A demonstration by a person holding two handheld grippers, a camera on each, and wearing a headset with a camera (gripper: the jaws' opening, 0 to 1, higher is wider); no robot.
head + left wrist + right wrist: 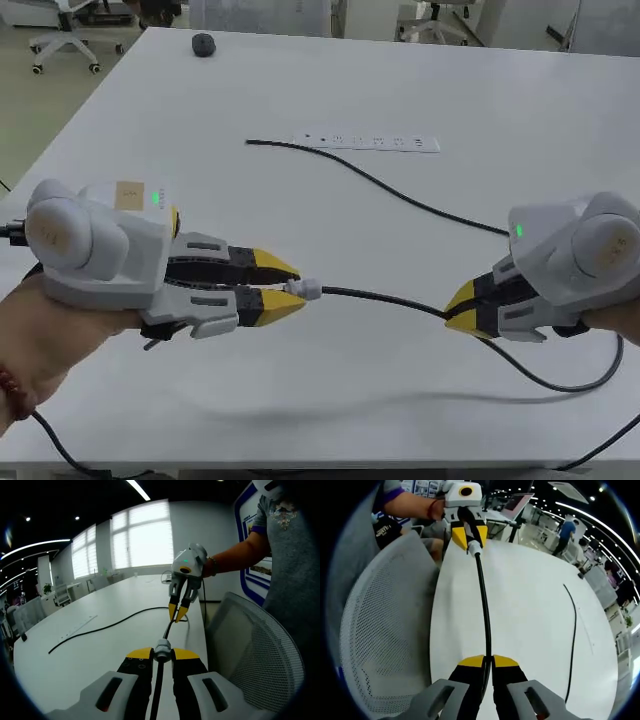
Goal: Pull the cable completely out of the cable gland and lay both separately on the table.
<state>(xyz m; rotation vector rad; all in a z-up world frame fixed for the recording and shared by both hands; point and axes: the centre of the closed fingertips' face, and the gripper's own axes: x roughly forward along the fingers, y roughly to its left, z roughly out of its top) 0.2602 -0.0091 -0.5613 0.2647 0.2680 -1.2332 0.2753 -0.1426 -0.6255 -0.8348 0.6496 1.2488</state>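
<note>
Left gripper (290, 285): near left of the white table (400, 90), held above the surface, yellow-tipped jaws closed on the cable gland (305, 290). The left gripper view shows the pale gland (162, 649) pinched at the jaw tips (162, 654), with black cable running back between the jaws behind it, so the cable is still threaded through.

Right gripper (458, 310): near right, also off the table, jaws clamped on the black cable (380, 297). The right gripper view shows the tips (489, 660) closed around the cable (484, 605).

Cable: one span stretches nearly straight between the two grippers. Past the right gripper it loops to the near right, then lies on the table and runs far and left, with its free end just beside the strip.

Strip (370, 142): pale, flat, mid-table, far of the grippers.

Small dark object (204, 44): far left part of the table; kind unclear.

Mesh chair (255, 645): at the near edge of the table, beside the person.
</note>
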